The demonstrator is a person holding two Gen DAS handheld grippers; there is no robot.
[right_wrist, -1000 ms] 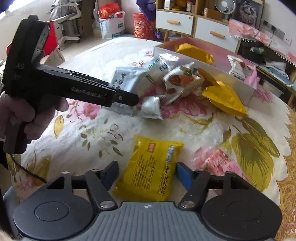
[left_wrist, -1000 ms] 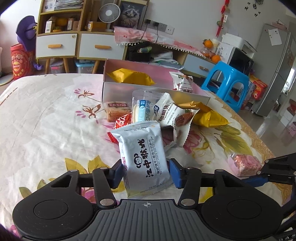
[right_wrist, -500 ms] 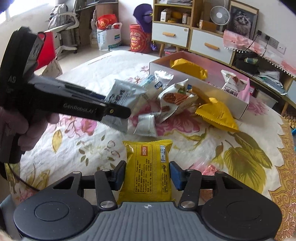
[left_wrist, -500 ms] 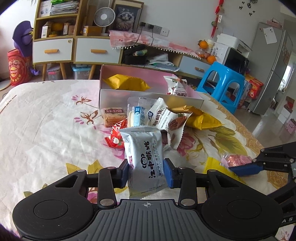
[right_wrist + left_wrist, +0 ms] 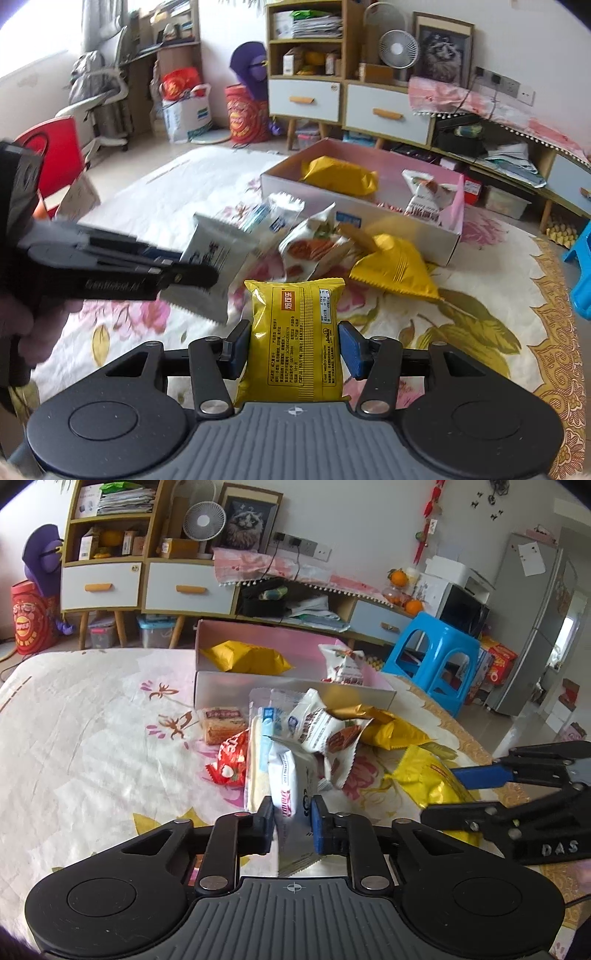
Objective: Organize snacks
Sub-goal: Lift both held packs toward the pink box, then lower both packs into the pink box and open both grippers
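My left gripper [image 5: 292, 825] is shut on a white snack packet [image 5: 291, 794], folded edge-on between the pads and lifted off the table; the packet also shows in the right wrist view [image 5: 218, 258]. My right gripper [image 5: 293, 349] is shut on a yellow snack packet [image 5: 295, 332], held above the table; it also shows in the left wrist view [image 5: 428, 779]. An open pink-lined box [image 5: 291, 686] stands at the far side and holds a yellow bag [image 5: 247, 659] and a white packet [image 5: 343, 664]. A pile of loose snacks [image 5: 317, 731] lies before it.
A red candy wrapper [image 5: 229, 762] and a small cake packet [image 5: 223, 723] lie left of the pile. A gold bag [image 5: 395, 266] lies by the box front. A blue stool [image 5: 436, 657] stands beyond the table's right edge. Cabinets line the back wall.
Both grippers closed on their packets and lifted them. The white packet folded edge-on in the left gripper. The right gripper's yellow packet rose and moved closer to the left gripper.
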